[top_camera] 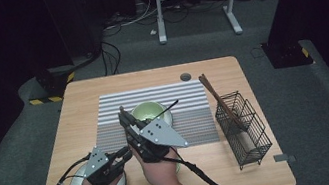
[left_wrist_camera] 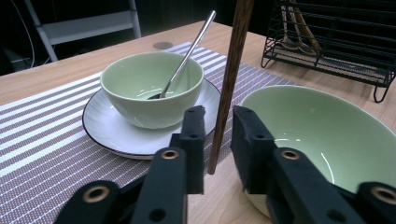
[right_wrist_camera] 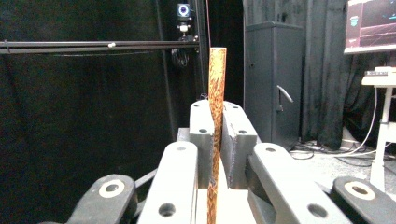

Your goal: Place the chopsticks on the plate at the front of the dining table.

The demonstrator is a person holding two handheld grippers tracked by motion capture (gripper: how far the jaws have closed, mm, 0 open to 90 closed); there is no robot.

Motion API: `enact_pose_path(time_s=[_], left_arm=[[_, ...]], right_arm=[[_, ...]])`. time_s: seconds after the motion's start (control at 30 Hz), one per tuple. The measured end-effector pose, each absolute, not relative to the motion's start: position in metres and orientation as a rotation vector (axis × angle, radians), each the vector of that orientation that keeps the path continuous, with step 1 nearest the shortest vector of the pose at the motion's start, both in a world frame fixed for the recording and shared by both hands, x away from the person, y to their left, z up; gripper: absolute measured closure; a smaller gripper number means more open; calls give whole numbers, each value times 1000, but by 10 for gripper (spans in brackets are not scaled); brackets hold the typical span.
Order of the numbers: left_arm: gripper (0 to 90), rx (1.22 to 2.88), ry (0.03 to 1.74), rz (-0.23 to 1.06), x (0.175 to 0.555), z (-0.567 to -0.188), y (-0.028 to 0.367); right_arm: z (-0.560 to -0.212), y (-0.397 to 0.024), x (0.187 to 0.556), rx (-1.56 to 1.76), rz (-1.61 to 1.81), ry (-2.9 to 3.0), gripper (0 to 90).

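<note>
A brown wooden chopstick (right_wrist_camera: pixel 217 79) stands upright between the jaws of my right gripper (right_wrist_camera: pixel 215 109), which is shut on it. In the high view this gripper (top_camera: pixel 125 117) is over the near edge of the striped placemat (top_camera: pixel 192 118). The chopstick's lower end (left_wrist_camera: pixel 231 70) hangs between the jaws of my left gripper (left_wrist_camera: pixel 218 114). It lies close to one pad, and a gap shows on the other side. The left gripper (top_camera: pixel 125 153) sits at the front left, above a large green bowl (left_wrist_camera: pixel 322 135).
A smaller green bowl (top_camera: pixel 148 111) with a metal spoon (left_wrist_camera: pixel 187 56) rests on a white plate (left_wrist_camera: pixel 107 135) on the placemat. A black wire basket (top_camera: pixel 243 127) holding more chopsticks (top_camera: pixel 218 97) stands at the right.
</note>
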State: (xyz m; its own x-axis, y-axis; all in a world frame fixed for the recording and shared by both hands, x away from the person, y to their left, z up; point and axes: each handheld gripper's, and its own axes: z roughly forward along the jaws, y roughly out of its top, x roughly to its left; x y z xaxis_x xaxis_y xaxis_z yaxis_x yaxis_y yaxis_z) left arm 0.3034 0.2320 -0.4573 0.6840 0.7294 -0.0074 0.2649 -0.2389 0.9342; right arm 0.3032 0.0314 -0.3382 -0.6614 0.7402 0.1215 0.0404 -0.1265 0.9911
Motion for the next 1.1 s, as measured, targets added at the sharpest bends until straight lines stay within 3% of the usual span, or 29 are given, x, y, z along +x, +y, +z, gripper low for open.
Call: enact_pose_path(time_s=[0.43,1.1], left_arm=[[837,1829,749,578,302,-459,228],[851,1842,741,575,301,-459,228]], right_arm=[[-340,31,305,880,1850,1656,836],[-343,17,320,943,1790,1641,792]])
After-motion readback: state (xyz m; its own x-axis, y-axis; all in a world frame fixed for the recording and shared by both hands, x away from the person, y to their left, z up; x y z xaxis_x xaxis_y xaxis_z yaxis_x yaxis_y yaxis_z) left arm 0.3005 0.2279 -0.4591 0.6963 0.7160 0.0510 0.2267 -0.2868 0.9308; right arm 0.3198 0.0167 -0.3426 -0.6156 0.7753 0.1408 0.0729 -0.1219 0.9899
